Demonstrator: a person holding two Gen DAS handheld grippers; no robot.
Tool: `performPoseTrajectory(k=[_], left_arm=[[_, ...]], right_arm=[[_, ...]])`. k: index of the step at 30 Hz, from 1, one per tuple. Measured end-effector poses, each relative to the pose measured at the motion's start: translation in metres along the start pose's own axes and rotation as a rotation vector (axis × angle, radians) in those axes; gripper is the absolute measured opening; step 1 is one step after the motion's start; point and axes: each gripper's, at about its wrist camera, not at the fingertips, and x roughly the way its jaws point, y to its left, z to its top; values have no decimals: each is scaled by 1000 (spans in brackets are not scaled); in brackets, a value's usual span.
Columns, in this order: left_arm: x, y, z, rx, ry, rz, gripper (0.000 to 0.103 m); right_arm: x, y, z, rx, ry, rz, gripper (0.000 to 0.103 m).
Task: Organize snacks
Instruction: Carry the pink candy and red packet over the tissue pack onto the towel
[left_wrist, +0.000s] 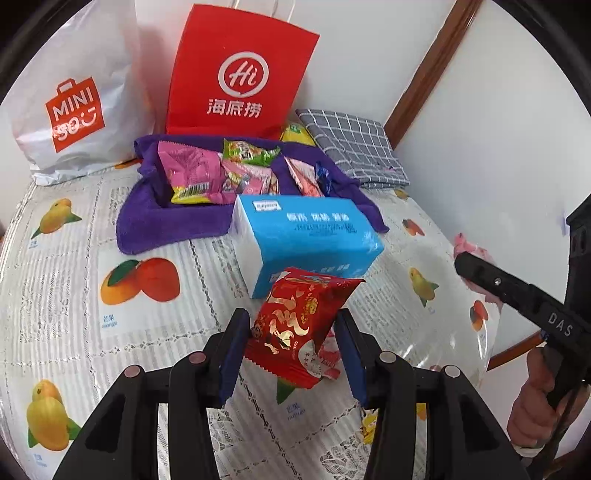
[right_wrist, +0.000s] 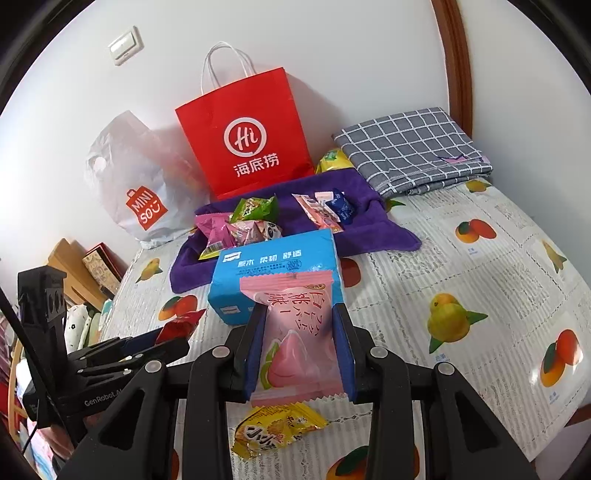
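Tissue pack (right_wrist: 277, 275) crowds ahead; bare tablecloth (right_wrist: 480, 280) opens rightward.

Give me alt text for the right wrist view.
The right gripper holds a pink snack packet in its jaws above a fruit-print tablecloth. Behind: a blue tissue pack, snacks on a purple towel, and a red paper bag.

**Bright wrappers over a fruit-printed cloth**

A red and gold snack packet (left_wrist: 295, 328) is sitting between blue pads (left_wrist: 229, 363). A pale pink peach-printed packet (right_wrist: 295, 343) is showing near a yellow packet (right_wrist: 277, 428). Far off, a purple towel (left_wrist: 177, 225), a sky-blue tissue pack (left_wrist: 306, 236), a red paper bag (left_wrist: 240, 74) and a grey checked cloth (right_wrist: 413, 151) are lying on the white tablecloth (left_wrist: 92, 332) patterned with orange and yellow mangoes.
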Motion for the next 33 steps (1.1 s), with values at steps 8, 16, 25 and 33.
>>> performPoseTrajectory(k=[8, 16, 25, 33], left_arm=[[-10, -4, 18, -21, -35, 26, 46], [-11, -8, 37, -25, -51, 53, 46], [-4, -11, 56, -22, -56, 63, 46], [1, -3, 74, -55, -73, 60, 46]], right_arm=[[3, 4, 20, -29, -1, 37, 35], [13, 4, 34, -56, -5, 74, 35], [23, 3, 52, -97, -17, 88, 35], [42, 3, 67, -129, -6, 105, 35]])
